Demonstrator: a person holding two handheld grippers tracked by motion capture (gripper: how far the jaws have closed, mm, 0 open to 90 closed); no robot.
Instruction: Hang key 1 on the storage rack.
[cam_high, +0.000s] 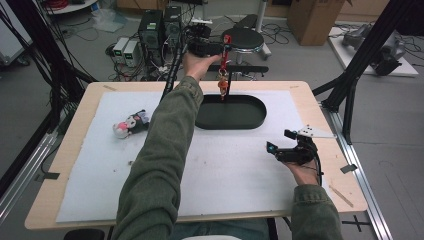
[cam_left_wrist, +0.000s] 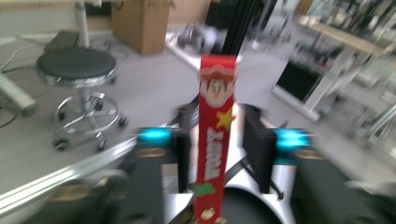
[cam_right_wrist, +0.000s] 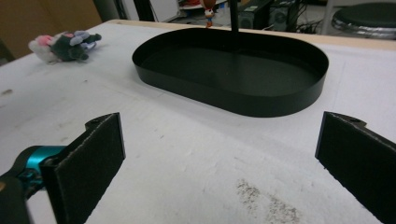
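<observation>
The red strap keychain (cam_left_wrist: 215, 140), printed with a cartoon face and a yellow star, hangs upright between the jaws of the left gripper (cam_left_wrist: 218, 151). Those jaws stand partly apart: the strap lies against one pad, with a clear gap to the other, so nothing is clamped. In the high view the strap (cam_high: 226, 55) dangles from the left gripper (cam_high: 216, 48) above the far end of the black oval tray (cam_high: 256, 120), its charms low over the tray's rim.

The right gripper (cam_right_wrist: 219, 154) hovers low over the white mat (cam_right_wrist: 187, 154) near the tray (cam_right_wrist: 280, 105), jaws wide apart and holding nothing. A small plush toy (cam_high: 130, 123) lies on the mat to the left, well apart from the tray.
</observation>
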